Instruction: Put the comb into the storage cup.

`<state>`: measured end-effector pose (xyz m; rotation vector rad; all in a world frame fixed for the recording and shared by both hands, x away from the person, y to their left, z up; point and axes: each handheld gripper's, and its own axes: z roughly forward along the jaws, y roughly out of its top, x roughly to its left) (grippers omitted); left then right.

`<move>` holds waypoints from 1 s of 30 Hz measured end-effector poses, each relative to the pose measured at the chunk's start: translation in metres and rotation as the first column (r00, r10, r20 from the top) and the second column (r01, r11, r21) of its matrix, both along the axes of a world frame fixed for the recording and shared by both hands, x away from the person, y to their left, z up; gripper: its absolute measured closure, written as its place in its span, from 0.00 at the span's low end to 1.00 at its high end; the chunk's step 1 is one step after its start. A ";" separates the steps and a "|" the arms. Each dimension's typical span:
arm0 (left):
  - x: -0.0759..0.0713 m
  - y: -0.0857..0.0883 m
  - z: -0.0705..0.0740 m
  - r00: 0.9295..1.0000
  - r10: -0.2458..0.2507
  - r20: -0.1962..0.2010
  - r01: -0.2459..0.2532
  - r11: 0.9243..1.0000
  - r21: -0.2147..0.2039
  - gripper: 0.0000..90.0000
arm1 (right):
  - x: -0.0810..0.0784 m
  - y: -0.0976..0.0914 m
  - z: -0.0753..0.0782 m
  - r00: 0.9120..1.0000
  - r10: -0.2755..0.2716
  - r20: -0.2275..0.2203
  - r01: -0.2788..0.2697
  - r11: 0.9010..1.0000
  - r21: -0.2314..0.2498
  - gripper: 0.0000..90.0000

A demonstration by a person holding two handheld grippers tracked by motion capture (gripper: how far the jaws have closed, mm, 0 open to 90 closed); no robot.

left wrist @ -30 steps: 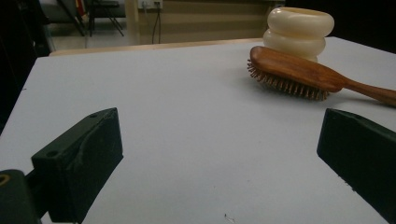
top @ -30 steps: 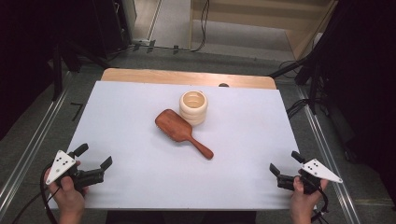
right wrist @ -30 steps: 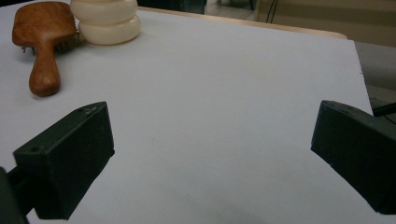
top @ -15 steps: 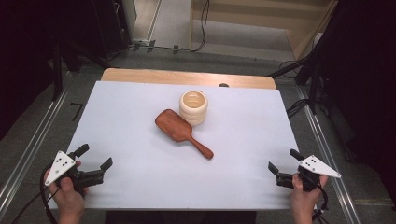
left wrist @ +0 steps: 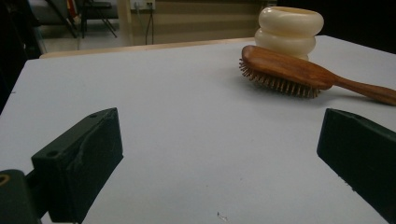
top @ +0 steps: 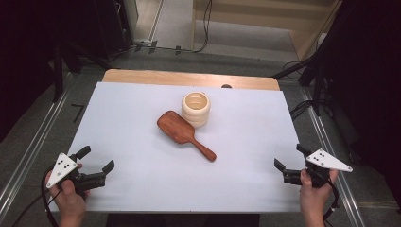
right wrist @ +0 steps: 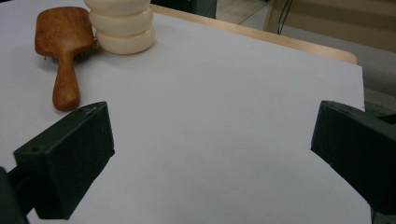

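In the high view a wooden brush [top: 184,134] lies near the middle of the frame on a white table [top: 132,113], its head toward the upper left and its handle running to the lower right. A cream ribbed cup [top: 196,108] stands upright just beside the head, on its upper right side, touching or almost touching it; in the left gripper view the cup rises right behind the brush, bristles down on the table. The left gripper [top: 97,166] sits at the lower left of the frame, jaws wide and holding nothing. The right gripper [top: 289,164] sits at the lower right, jaws likewise wide and bare. Both are well apart from the brush, with only bare table between. A strip of wood [top: 189,78] edges the table at the top; beyond it, cables [top: 206,23] lie on the floor
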<state>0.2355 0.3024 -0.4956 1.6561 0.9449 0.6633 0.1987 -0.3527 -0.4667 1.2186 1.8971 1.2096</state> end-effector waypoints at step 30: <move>0.000 0.000 0.000 1.000 -0.015 0.004 0.015 1.000 0.002 0.00 | 0.047 0.044 0.039 0.993 0.108 -0.050 -0.111 0.991 -0.076 0.00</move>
